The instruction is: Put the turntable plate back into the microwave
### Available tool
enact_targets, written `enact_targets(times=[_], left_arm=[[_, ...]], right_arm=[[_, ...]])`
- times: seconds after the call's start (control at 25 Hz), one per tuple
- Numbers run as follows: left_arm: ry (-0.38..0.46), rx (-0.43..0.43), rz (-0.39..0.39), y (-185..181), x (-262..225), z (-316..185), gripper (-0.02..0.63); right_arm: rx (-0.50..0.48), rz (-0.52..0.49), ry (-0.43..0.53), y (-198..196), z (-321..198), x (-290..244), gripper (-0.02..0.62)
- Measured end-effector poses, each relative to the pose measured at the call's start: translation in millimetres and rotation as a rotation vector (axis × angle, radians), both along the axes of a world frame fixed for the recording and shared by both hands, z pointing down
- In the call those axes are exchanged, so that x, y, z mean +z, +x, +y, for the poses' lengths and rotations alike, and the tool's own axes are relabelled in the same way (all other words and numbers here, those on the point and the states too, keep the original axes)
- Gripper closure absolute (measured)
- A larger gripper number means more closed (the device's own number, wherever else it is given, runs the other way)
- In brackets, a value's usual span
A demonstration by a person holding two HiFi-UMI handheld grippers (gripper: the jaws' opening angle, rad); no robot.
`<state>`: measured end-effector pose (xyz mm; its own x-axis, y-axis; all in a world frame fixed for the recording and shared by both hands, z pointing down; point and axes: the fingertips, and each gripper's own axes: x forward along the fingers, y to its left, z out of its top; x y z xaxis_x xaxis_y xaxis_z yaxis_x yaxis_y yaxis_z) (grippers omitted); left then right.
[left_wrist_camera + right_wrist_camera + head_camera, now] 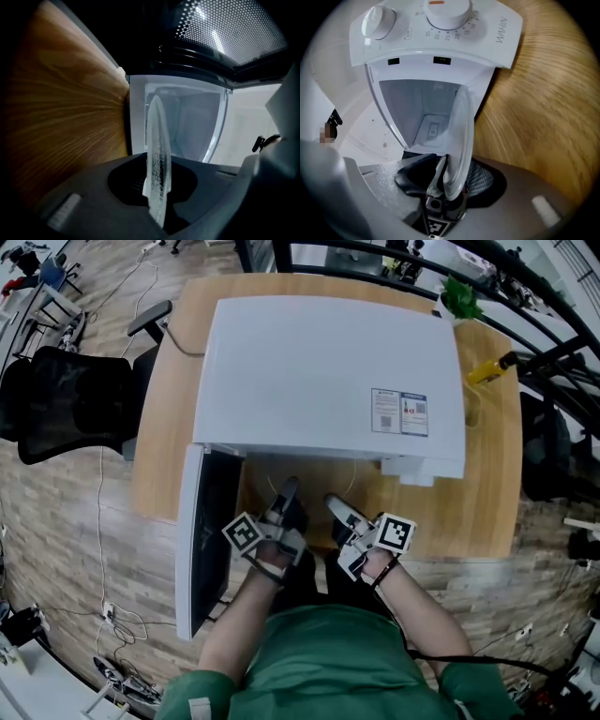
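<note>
The clear glass turntable plate [157, 150] stands on edge in front of the open white microwave [319, 371]. My left gripper [157, 187] is shut on the plate's rim. In the right gripper view the plate [459, 136] sits between the jaws of my right gripper [452, 180], which stand wider than the glass and do not press on it. Both grippers, left [286, 488] and right [333, 502], point level into the cavity mouth. The white cavity [422, 108] lies straight ahead, its floor partly hidden by the plate.
The microwave door [202, 540] hangs open to the left of my left gripper. Two dials [447, 11] top the control panel beside the cavity. The wooden table [469, 493] carries a yellow item [487, 369] and a green plant [459, 296]. A black chair [66, 399] stands left.
</note>
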<state>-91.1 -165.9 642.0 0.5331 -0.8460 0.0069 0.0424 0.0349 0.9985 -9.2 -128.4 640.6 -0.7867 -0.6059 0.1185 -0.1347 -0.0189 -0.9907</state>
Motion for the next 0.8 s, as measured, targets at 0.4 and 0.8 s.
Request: enact_targets(times=[0.4, 0.8], left_arm=[[-0.016, -0.043, 0.015, 3, 4, -18, 0.574], [0.010, 0.020, -0.038, 14, -6, -20, 0.512]], right_arm=[[0.016, 0.003, -0.035, -7, 4, 7, 0.472], [0.112, 0.020, -0.104, 10, -10, 20, 0.552]])
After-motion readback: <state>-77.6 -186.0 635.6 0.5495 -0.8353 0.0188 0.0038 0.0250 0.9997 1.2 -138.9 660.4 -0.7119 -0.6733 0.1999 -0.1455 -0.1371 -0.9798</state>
